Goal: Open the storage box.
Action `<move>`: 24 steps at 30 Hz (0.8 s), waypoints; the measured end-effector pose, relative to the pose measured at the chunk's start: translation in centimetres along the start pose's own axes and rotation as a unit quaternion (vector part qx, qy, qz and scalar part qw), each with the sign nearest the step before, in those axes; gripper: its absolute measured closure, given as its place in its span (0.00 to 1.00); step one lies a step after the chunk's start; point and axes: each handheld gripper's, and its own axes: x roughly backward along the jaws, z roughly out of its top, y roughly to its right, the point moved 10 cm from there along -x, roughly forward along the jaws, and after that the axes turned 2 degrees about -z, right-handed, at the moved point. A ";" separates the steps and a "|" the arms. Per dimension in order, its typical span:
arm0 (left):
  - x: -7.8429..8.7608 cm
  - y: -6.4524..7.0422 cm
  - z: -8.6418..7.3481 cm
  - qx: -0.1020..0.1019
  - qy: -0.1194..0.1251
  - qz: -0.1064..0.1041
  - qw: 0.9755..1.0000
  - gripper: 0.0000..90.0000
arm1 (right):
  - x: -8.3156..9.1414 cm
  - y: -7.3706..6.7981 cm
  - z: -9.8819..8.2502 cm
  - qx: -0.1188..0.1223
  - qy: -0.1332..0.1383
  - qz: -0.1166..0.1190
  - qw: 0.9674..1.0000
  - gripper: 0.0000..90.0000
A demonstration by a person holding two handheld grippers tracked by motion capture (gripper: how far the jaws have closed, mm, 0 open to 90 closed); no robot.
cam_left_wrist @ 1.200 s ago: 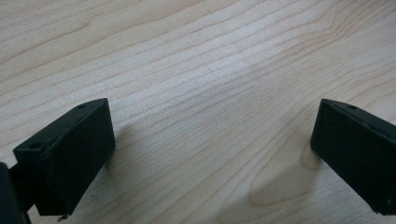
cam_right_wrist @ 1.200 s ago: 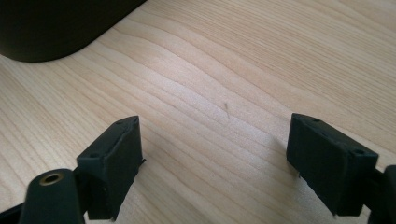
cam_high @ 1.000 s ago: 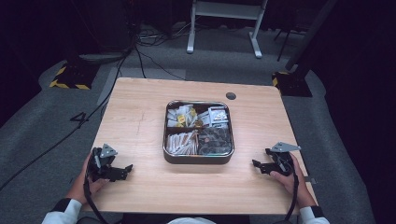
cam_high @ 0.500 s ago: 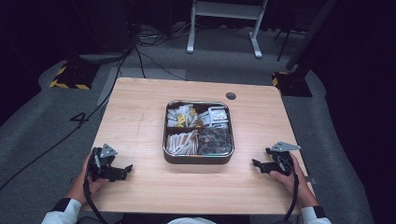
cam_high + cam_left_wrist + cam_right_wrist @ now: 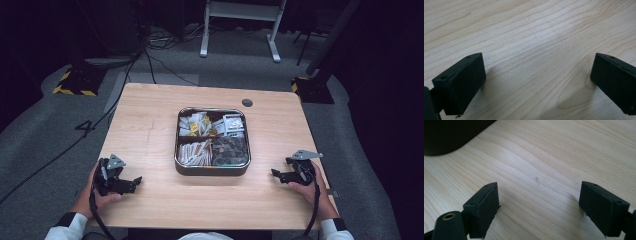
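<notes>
Nothing is seen to have changed over the last second: both grippers are found where they were, resting on the pale wooden table [image 5: 150, 115], so the work is judged not yet begun. The left gripper [image 5: 131, 182] is held at the near left corner, the right gripper [image 5: 278, 174] at the near right, each well apart from the square metal tray with rounded corners [image 5: 212, 171]. In both gripper views the black jaws are spread wide with only bare wood between them, so nothing is grasped.

The tray is placed at the middle of the table and is divided into four compartments filled with small packets [image 5: 196, 152]. Being square, it has no clear long axis; its sides run parallel to the table edges, with its near wall facing the person.
</notes>
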 end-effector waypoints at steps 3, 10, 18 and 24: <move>0.0 0.0 0.0 -0.003 0.000 -0.005 1.000 0.00 | 0.4 0.1 0.2 0.000 0.011 0.001 1.000 0.19; 0.1 -0.1 -0.1 -0.018 -0.003 -0.017 1.000 0.00 | 1.6 0.1 1.0 0.021 0.017 -0.002 1.000 0.24; 0.1 -0.1 -0.1 -0.018 -0.003 -0.016 1.000 0.00 | 2.8 -0.3 3.0 0.029 0.035 0.007 0.999 0.24; 0.1 -0.1 -0.1 -0.018 -0.003 -0.016 1.000 0.00 | 3.1 -1.1 4.7 0.042 0.045 0.014 0.998 0.25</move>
